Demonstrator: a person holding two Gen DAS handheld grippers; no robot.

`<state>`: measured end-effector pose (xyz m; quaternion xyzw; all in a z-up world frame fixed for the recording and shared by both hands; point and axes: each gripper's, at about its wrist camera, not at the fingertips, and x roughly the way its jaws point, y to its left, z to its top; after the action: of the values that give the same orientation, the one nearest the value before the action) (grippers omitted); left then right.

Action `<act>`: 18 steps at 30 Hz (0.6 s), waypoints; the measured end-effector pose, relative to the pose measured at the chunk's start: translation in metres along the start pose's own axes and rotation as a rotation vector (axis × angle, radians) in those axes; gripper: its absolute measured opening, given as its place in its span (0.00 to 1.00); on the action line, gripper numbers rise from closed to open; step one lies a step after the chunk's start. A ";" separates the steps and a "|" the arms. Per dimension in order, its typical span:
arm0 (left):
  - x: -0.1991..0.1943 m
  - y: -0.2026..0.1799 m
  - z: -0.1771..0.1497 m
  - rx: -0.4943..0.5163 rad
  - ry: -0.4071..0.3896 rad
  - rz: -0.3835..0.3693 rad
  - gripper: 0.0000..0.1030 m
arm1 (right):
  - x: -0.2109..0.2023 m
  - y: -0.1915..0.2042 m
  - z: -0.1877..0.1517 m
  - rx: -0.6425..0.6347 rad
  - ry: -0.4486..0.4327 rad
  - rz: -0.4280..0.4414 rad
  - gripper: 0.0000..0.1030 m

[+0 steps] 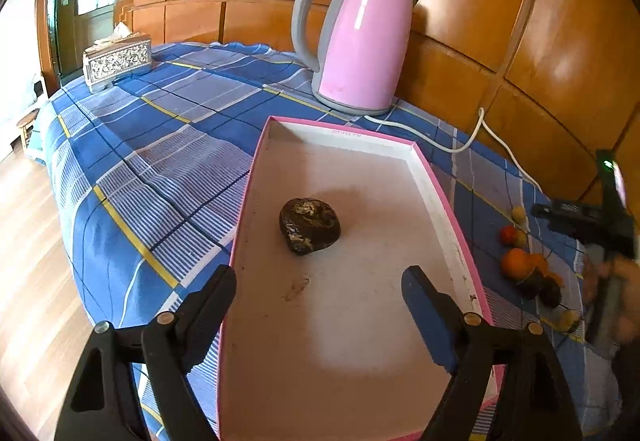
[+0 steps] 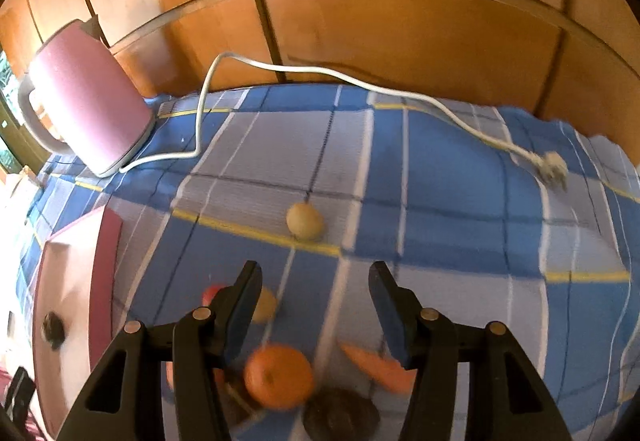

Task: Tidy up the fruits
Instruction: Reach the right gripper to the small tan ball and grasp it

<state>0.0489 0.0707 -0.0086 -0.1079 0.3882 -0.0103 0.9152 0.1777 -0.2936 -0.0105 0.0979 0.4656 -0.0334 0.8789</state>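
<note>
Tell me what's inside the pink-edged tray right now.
The tray holds a single dark, mottled fruit near the middle and a small smudge nearer the camera. The left gripper covers its two near corners.

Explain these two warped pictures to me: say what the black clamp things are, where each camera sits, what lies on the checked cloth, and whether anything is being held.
The black clamps are two-finger grippers, one in each of a person's hands. Each carries a wide-angle camera looking along its fingers, hence the bent walls.

The left gripper hangs open and empty over a shallow pink-edged white cardboard tray, which holds one dark brown mottled fruit.

The right gripper is open too, nothing between its fingers, above the loose fruit on the blue checked tablecloth: a round orange, a pale yellow round fruit, an orange carrot-like piece and a dark round one. This view is blurred.

A pink electric kettle, its white cord unplugged, stands behind.
</note>
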 end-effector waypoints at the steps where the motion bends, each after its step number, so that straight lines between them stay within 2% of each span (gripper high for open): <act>1: 0.000 -0.001 0.000 0.002 0.002 -0.002 0.83 | 0.005 0.003 0.006 -0.008 0.003 -0.011 0.55; 4: 0.002 -0.003 -0.002 0.009 0.013 -0.009 0.83 | 0.022 0.010 0.018 -0.031 0.026 -0.048 0.55; 6: 0.004 -0.003 -0.003 0.008 0.019 -0.013 0.83 | 0.036 0.012 0.023 -0.038 0.044 -0.072 0.49; 8: 0.006 -0.003 -0.004 0.003 0.026 -0.018 0.83 | 0.048 0.014 0.026 -0.044 0.069 -0.080 0.48; 10: 0.006 -0.002 -0.005 0.000 0.027 -0.024 0.83 | 0.060 0.015 0.025 -0.066 0.096 -0.091 0.27; 11: 0.006 -0.002 -0.005 -0.001 0.023 -0.022 0.83 | 0.065 0.016 0.024 -0.075 0.111 -0.082 0.27; 13: 0.004 -0.001 -0.005 -0.007 0.014 -0.015 0.83 | 0.061 0.018 0.022 -0.088 0.086 -0.090 0.26; 18: 0.000 0.005 -0.003 -0.038 -0.002 0.015 0.83 | 0.027 0.025 0.009 -0.126 0.005 -0.058 0.26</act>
<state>0.0467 0.0753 -0.0120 -0.1225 0.3881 0.0042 0.9134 0.2045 -0.2701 -0.0244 0.0287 0.4717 -0.0293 0.8808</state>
